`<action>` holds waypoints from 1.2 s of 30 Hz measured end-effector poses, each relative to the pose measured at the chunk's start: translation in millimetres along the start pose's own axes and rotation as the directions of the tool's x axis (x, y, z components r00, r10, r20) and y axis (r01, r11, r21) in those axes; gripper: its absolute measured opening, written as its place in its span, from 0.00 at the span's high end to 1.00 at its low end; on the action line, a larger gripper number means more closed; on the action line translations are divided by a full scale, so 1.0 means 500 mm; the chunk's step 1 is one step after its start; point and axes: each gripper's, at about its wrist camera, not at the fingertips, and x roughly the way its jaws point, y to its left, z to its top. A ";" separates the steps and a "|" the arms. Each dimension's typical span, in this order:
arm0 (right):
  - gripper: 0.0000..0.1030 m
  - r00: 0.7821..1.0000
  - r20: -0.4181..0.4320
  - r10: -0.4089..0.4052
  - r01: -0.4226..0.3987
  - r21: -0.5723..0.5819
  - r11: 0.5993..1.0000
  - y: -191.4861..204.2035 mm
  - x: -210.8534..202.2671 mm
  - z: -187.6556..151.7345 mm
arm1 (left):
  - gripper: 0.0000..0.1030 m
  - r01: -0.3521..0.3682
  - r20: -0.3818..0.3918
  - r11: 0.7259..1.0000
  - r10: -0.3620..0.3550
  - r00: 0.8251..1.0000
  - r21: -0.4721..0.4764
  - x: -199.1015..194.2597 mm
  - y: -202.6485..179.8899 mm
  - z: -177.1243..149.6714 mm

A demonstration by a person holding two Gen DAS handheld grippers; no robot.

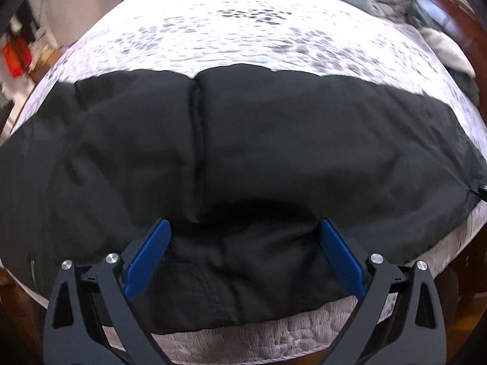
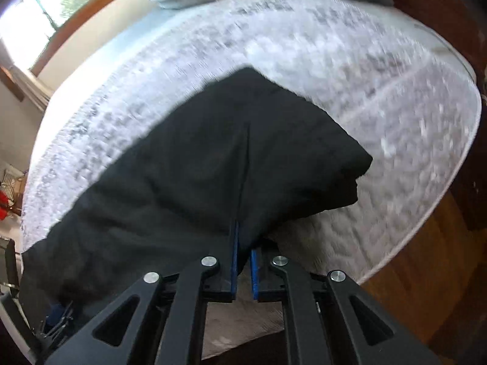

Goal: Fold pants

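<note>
The black pants (image 1: 243,140) lie spread across the bed (image 1: 213,39), along its near edge, with one end close to the corner. They look soft and light, a thin limp cloth that sags and wrinkles wherever it is not supported (so a single hold will let the rest droop). The right gripper (image 2: 244,243) has its jaws pressed together on a fold of the pants near that corner, and the cloth rises a little there. The left gripper (image 1: 243,231) hovers over the pants by the near edge of the bed, jaws spread wide, with nothing pinched. A good second hold, I think, is the hem just below it.
</note>
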 end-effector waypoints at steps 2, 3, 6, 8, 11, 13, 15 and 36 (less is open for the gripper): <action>0.94 1.000 0.003 -0.003 0.003 0.009 1.000 -0.009 0.009 -0.013 | 0.05 0.013 -0.011 1.000 -0.013 1.000 0.009 -0.003 0.005 -0.002; 0.94 1.000 0.016 0.005 -0.005 0.013 1.000 -0.007 0.003 -0.015 | 0.05 0.024 -0.018 1.000 -0.024 1.000 0.001 -0.005 0.011 -0.003; 0.94 0.997 0.074 0.025 -0.024 -0.007 1.000 0.004 -0.033 -0.011 | 0.05 0.048 -0.024 0.998 -0.049 0.998 -0.048 -0.021 0.041 -0.005; 0.94 0.992 0.125 0.025 -0.019 -0.053 0.998 0.033 -0.064 -0.005 | 0.05 0.058 -0.011 0.995 -0.059 0.998 -0.078 -0.037 0.061 -0.005; 0.94 0.981 0.186 0.065 -0.045 -0.107 0.993 0.085 -0.103 0.001 | 0.05 0.056 0.001 0.992 -0.056 0.998 -0.115 -0.055 0.084 -0.001; 0.94 0.970 0.212 0.119 -0.086 -0.158 0.984 0.130 -0.128 0.002 | 0.05 0.064 0.006 0.990 -0.064 0.998 -0.127 -0.063 0.097 0.001; 0.94 0.958 0.229 0.170 -0.113 -0.243 0.963 0.186 -0.151 -0.006 | 0.05 0.060 0.012 0.990 -0.058 0.998 -0.131 -0.069 0.104 0.003; 0.94 0.965 -0.027 0.259 -0.176 -0.801 0.572 0.553 -0.089 -0.297 | 0.05 -0.086 0.028 0.944 0.100 0.995 -0.318 -0.126 0.347 0.006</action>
